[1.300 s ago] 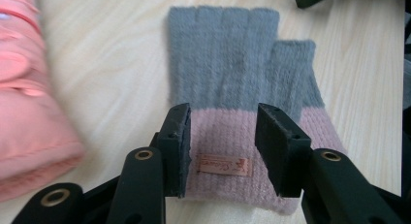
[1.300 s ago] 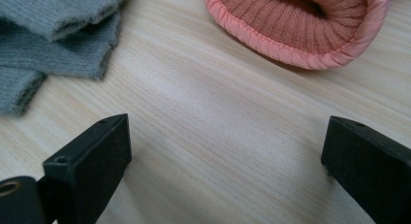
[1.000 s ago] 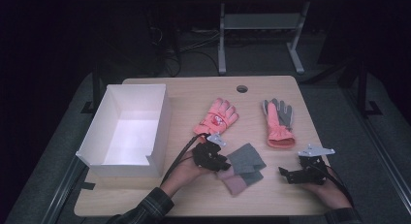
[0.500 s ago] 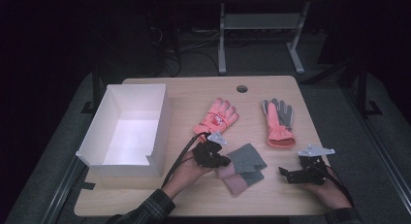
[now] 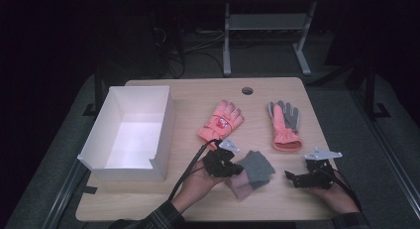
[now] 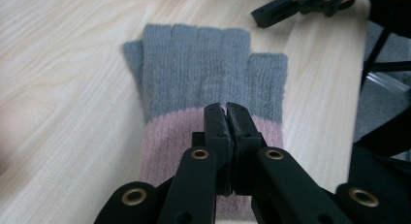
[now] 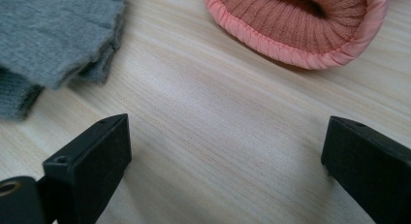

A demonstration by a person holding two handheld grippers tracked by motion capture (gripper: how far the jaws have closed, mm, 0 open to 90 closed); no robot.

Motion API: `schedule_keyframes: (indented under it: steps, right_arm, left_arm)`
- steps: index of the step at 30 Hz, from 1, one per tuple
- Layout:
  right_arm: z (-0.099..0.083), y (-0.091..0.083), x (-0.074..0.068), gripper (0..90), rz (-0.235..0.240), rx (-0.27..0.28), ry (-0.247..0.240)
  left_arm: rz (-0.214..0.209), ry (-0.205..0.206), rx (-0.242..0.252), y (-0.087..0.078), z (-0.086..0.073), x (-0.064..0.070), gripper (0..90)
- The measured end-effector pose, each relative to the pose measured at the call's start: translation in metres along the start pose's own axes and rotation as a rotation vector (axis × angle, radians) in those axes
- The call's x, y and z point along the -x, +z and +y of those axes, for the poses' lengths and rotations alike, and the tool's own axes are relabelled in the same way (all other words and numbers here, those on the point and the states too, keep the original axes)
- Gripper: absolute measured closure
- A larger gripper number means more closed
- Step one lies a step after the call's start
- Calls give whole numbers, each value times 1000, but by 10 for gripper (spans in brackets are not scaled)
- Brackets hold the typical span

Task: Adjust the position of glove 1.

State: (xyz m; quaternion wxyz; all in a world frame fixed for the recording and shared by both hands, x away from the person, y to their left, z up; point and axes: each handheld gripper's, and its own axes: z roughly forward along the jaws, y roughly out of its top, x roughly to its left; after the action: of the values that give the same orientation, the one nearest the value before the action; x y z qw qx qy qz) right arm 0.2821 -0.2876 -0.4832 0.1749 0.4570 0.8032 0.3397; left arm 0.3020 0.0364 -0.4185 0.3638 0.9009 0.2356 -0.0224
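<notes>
A pale wooden table (image 5: 198, 209) with a round cable hole is seen in a dark room, a metal frame standing on the floor beyond it. At the left a white open box (image 5: 130, 132) is set; toward the far side an orange ski glove (image 5: 221, 121) and a grey-and-salmon glove (image 5: 284, 123) are laid flat, apart from each other. The room's edges are lost in darkness, and the sleeves are cut off at the near edge. The grey and pink fingerless knit glove (image 6: 208, 78) is laid near the front, between the two hands. The left gripper (image 6: 226, 112) is placed over its pink cuff, jaws pressed together; whether any knit is pinched cannot be told. The right gripper (image 7: 225, 146) is held to the right, jaws spread wide above bare wood, the knit glove's edge just beyond its left jaw.
</notes>
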Motion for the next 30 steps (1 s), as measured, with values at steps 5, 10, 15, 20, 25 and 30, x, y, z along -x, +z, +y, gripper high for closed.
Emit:
schedule_keyframes:
  steps: [5,10,15,20,25,30]
  right_arm:
    - [0,0,0,32,0,0,1]
    - [0,0,0,32,0,0,1]
    - [0,0,0,32,0,0,0]
    - [0,0,0,32,0,0,1]
    - [0,0,0,32,0,0,1]
    - [0,0,0,32,0,0,3]
  left_arm:
    - [-29,16,-42,10,-5,2,848]
    - [-30,35,-30,8,-4,1,703]
    - [4,42,-8,6,-1,-1,502]
    - [25,59,-16,9,3,-8,319]
    - [46,54,-19,19,12,-10,156]
    - [57,53,-34,33,18,-13,133]
